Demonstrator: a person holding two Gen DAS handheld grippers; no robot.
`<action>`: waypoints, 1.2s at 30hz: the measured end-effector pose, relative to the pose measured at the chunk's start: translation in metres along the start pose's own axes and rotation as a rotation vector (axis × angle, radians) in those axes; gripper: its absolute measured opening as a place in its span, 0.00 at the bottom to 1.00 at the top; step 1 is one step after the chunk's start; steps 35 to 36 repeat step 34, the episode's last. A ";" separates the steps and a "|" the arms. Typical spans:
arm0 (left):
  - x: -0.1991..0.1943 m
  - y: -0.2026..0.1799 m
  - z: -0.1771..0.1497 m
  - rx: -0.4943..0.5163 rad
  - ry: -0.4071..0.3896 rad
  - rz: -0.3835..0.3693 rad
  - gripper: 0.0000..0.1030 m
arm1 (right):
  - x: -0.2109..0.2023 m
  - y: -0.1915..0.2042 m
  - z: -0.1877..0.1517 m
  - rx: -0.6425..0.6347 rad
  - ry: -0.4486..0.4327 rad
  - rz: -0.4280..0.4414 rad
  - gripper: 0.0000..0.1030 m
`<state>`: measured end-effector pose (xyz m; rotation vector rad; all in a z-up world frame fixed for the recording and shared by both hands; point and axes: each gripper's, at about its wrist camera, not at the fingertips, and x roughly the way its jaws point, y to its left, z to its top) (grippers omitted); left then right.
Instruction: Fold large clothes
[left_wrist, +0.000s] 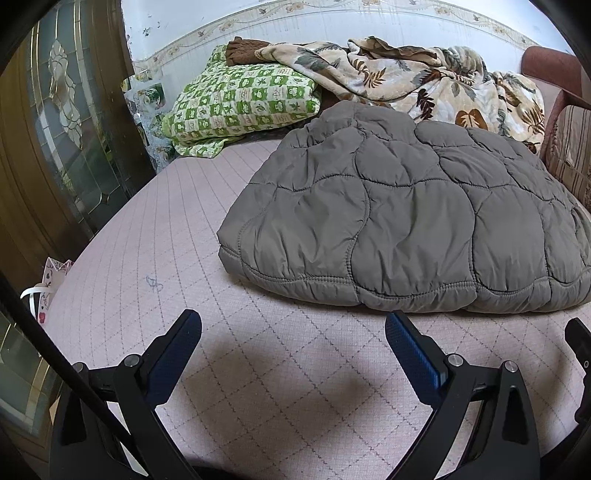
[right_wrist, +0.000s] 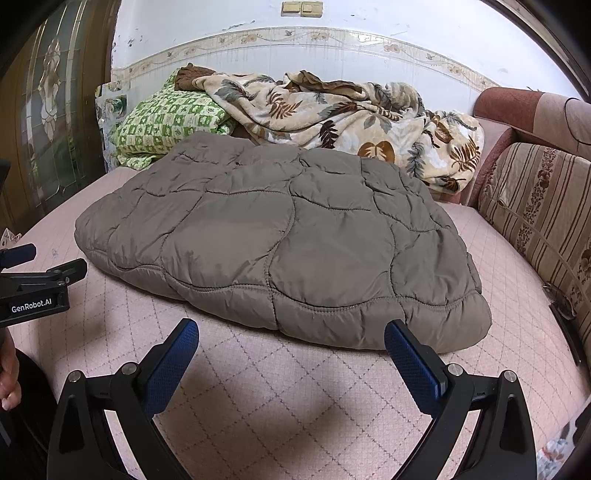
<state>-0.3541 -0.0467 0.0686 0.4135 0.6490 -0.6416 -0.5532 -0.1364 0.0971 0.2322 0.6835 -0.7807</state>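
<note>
1. Your garment is a grey-brown quilted puffer jacket, padded in wavy stitched panels, lying in a folded, thick bundle with its stitched hem edge toward you
2. It rests on the pink diamond-stitched bed, toward the right half in the left wrist view and near the middle in the right wrist view
3. Behind it, against the wall, sit a green checked pillow and a crumpled leaf-print blanket; the blanket's near edge comes up just beside the jacket's far side
4. A striped sofa cushion stands to the right of the bed, near the jacket's right end
5. Your left gripper has its blue-padded fingers spread wide apart, gripping nothing, above bare bedding in front of the jacket's hem
6. Your right gripper is likewise wide apart and empty; its right finger overlaps the jacket's near right corner in view, though you cannot tell whether it touches
7. The left gripper also shows at the left edge of the right wrist view, with your hand below it
</note>
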 end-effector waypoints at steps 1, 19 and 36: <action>0.000 0.000 0.000 0.001 0.001 0.001 0.97 | 0.000 0.000 0.000 -0.001 0.001 0.001 0.99; 0.001 0.000 0.000 0.004 0.002 0.004 0.97 | 0.002 -0.003 -0.001 -0.002 0.004 0.002 0.99; -0.004 0.007 -0.005 0.021 -0.027 0.107 0.97 | 0.001 -0.007 0.000 0.007 0.002 -0.003 0.99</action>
